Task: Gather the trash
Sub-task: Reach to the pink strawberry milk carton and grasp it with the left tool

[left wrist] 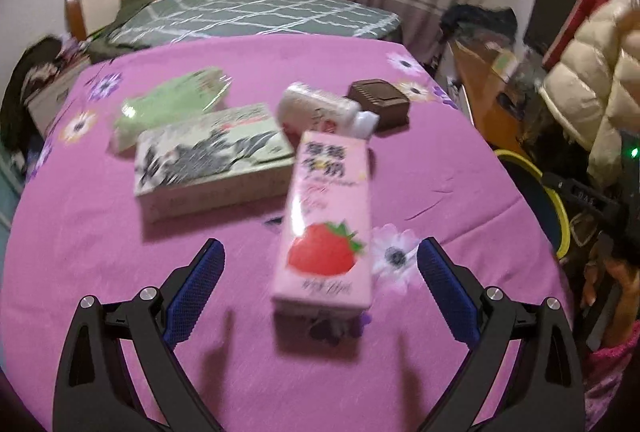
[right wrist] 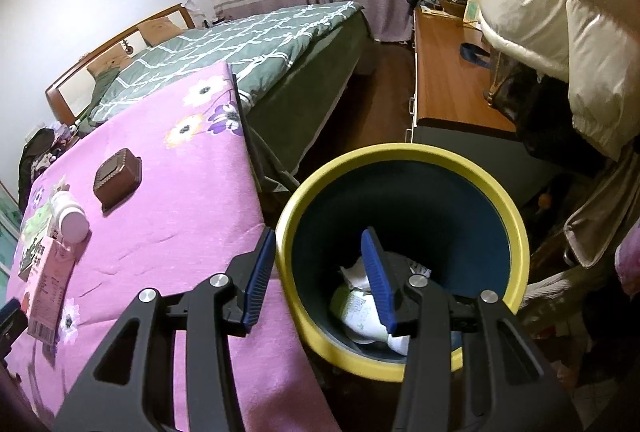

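A pink strawberry milk carton [left wrist: 324, 224] stands on the pink flowered cloth [left wrist: 120, 292], just ahead of my left gripper [left wrist: 320, 244]. That gripper is open wide, its blue pads [left wrist: 200, 280] clear of the carton on both sides. Behind the carton lie a white bottle [left wrist: 320, 109], a brown box [left wrist: 380, 101], a flat patterned box [left wrist: 212, 155] and a green packet [left wrist: 172, 103]. My right gripper [right wrist: 319, 232] is open over the near rim of the yellow-rimmed bin [right wrist: 400, 151], nothing between its pads. White crumpled trash [right wrist: 360, 308] lies in the bin.
The bin stands on the floor against the right edge of the pink cloth [right wrist: 160, 232]. A green-checked bed [right wrist: 248, 43] lies behind, a wooden desk [right wrist: 448, 71] and a cream puffer jacket [right wrist: 540, 11] to the right. The carton [right wrist: 48, 288] and bottle [right wrist: 70, 218] also show at far left.
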`<state>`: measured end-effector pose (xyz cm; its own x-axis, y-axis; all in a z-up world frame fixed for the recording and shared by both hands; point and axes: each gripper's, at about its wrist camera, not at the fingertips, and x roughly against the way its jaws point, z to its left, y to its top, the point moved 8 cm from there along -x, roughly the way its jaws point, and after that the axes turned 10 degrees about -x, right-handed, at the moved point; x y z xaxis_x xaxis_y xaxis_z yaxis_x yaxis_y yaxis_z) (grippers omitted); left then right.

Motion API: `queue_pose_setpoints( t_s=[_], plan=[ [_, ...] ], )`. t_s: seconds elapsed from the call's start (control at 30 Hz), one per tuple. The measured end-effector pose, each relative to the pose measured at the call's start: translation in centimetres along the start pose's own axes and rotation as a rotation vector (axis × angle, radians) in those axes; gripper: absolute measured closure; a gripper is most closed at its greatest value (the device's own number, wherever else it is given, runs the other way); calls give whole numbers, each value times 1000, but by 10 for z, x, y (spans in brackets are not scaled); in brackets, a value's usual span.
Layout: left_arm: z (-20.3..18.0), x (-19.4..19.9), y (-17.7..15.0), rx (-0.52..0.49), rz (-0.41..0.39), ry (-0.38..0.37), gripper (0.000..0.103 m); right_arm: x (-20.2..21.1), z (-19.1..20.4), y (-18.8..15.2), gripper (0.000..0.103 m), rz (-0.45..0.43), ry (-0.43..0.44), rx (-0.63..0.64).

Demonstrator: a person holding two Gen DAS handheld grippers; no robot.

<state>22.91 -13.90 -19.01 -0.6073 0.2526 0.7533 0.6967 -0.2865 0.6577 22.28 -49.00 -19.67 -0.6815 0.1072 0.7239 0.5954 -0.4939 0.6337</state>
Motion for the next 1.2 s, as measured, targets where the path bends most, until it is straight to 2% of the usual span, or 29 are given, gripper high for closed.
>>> queue_pose_setpoints(
  t_s=[0.1, 0.17, 0.53, 0.67, 0.87, 1.1, 1.2],
  plan=[
    [-1, -11, 8, -31, 40, 18, 19, 2, 0, 0, 60, -4, -6, -1],
    [2, -19, 9, -27, 79, 3, 25, 1, -1, 0, 60, -3, -10, -6],
    [1, -45, 25, -96, 173, -9, 42, -6, -2, -3, 60, 22, -6, -7],
    [-6, -52, 24, -125, 202, -24, 53, -7, -5, -3, 60, 22, -9, -10],
    [-10, -47, 25, -145, 188, -23, 54, -6, -8, -3, 60, 20, -9, -21],
    [-24, -22, 29, -190, 141, -22, 54, -2, -11, -4, 60, 15, -3, -29],
    [-34, -11, 34, -206, 120, -46, 54, 0, -14, -5, 60, 12, -4, -34]
  ],
)
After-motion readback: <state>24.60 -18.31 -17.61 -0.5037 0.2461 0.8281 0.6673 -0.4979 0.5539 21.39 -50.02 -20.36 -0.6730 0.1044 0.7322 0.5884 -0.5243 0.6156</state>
